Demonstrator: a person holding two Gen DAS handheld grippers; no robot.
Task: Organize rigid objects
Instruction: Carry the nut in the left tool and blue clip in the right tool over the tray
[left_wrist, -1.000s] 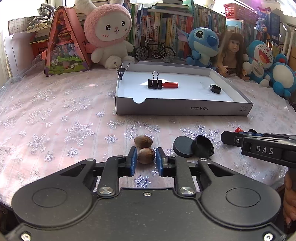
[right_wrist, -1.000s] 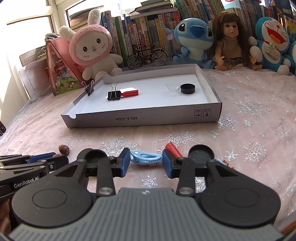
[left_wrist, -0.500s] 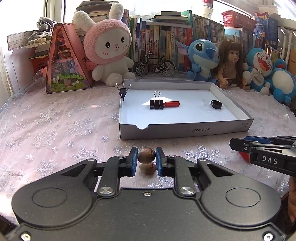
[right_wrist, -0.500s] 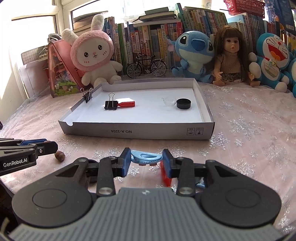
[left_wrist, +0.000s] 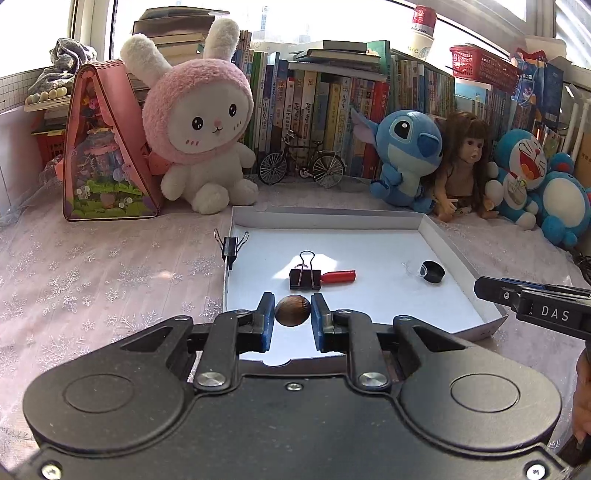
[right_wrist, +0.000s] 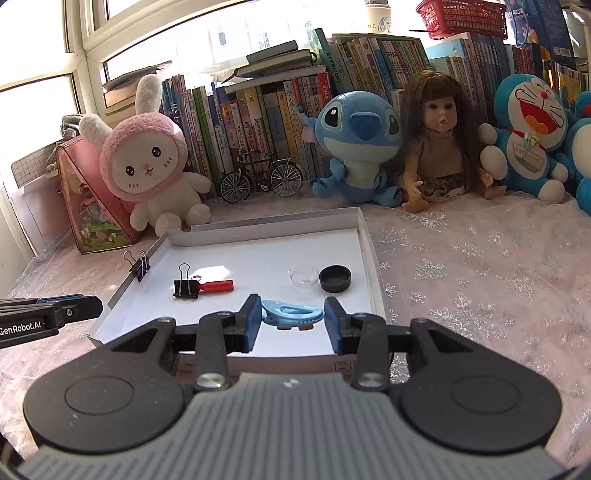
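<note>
A shallow white cardboard tray (left_wrist: 441, 236) (right_wrist: 367, 236) lies on the snowflake tablecloth. My left gripper (left_wrist: 293, 316) is shut on a brown nut (left_wrist: 292, 311) and hangs over the tray's near left part. My right gripper (right_wrist: 292, 320) is shut on a light blue plastic clip (right_wrist: 291, 313), held above the tray's near right part. Inside the tray lie a black binder clip (left_wrist: 304, 277) (right_wrist: 185, 287) touching a red capped piece (left_wrist: 339, 276) (right_wrist: 218, 285), a black round cap (left_wrist: 433, 271) (right_wrist: 334, 279) and a small clear dish (right_wrist: 303, 277). Another binder clip (left_wrist: 229, 248) (right_wrist: 139, 266) grips the tray's left wall.
Plush toys, a doll (right_wrist: 439, 147), a model bicycle (left_wrist: 301, 164) and rows of books stand behind the tray. A pink triangular toy box (left_wrist: 105, 147) stands at the back left. Each gripper's tip shows at the edge of the other's view.
Both grippers rose off the tablecloth and moved forward over the tray, the left carrying the nut, the right carrying the blue clip. A second nut and black lids stayed behind, out of view.
</note>
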